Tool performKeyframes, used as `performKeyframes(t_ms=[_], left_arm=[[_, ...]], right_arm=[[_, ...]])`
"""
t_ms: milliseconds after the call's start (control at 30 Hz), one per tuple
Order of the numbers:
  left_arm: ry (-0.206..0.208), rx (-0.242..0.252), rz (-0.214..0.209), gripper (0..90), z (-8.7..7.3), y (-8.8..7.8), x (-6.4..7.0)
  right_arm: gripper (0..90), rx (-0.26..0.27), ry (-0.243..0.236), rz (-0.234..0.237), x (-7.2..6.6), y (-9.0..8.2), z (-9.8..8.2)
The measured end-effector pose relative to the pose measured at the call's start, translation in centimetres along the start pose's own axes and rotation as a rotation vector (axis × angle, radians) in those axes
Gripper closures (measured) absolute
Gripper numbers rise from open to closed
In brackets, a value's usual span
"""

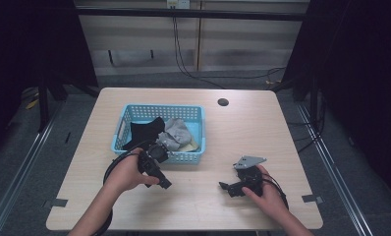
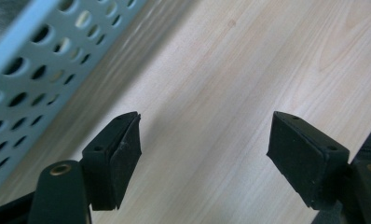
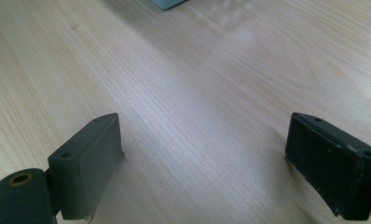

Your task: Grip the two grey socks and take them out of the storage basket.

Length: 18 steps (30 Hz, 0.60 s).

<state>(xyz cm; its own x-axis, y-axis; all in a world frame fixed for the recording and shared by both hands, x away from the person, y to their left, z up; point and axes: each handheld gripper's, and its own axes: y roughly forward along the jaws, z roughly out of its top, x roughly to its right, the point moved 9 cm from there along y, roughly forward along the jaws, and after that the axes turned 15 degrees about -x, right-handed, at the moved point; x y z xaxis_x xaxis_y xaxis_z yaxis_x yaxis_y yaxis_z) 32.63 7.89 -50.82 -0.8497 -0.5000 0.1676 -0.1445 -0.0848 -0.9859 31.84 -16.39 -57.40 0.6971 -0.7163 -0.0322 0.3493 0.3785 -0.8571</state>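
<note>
A light wood table (image 1: 242, 132) sits in a dark room w/ a blue basket (image 1: 193, 115) near the middle, black cloth (image 1: 147, 130) & grey cloth (image 1: 176, 132) inside. Left gripper (image 2: 204, 154) is just beside the basket's front wall, jaws wide apart, nothing between. Right gripper (image 3: 204, 161) is low over bare wood, jaws wide apart too.

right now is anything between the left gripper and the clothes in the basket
Yes: the basket's near wall. The left gripper sits open and empty on the table just outside it, and the black cloth and grey cloth lie inside, so it would have to go over the rim.
</note>
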Motion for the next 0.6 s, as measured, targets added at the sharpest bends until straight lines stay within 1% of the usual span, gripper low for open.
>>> performKeyframes(t_ms=[67, 200, 433, 500, 567, 600], left_arm=[[-0.01, -0.017, -0.001, 24.8, 0.1, -0.7, -0.2], [-0.025, -0.018, -0.003, 24.8, 0.3, -1.7, -0.6], [-0.028, -0.032, -0.014, 24.8, 1.0, -3.1, -1.2], [-0.04, -0.028, -0.012, 24.8, 1.3, -3.3, -1.5], [-0.037, -0.034, -0.005, 24.8, 1.6, -3.7, -1.8], [-0.053, -0.025, -0.006, 24.8, 1.9, -3.9, -1.9]], right_arm=[[10.4, 0.0, 0.0, 0.0, 0.0, 0.0, 0.0], [10.4, 0.0, 0.0, 0.0, 0.0, 0.0, 0.0], [10.4, 0.001, 0.003, 0.0, 0.0, 0.0, 0.0], [10.4, 0.0, 0.003, 0.0, 0.0, 0.0, 0.0], [10.4, 0.003, 0.001, -0.001, 0.0, 0.0, 0.0], [10.4, 0.003, 0.001, -0.001, 0.0, 0.0, 0.0]])
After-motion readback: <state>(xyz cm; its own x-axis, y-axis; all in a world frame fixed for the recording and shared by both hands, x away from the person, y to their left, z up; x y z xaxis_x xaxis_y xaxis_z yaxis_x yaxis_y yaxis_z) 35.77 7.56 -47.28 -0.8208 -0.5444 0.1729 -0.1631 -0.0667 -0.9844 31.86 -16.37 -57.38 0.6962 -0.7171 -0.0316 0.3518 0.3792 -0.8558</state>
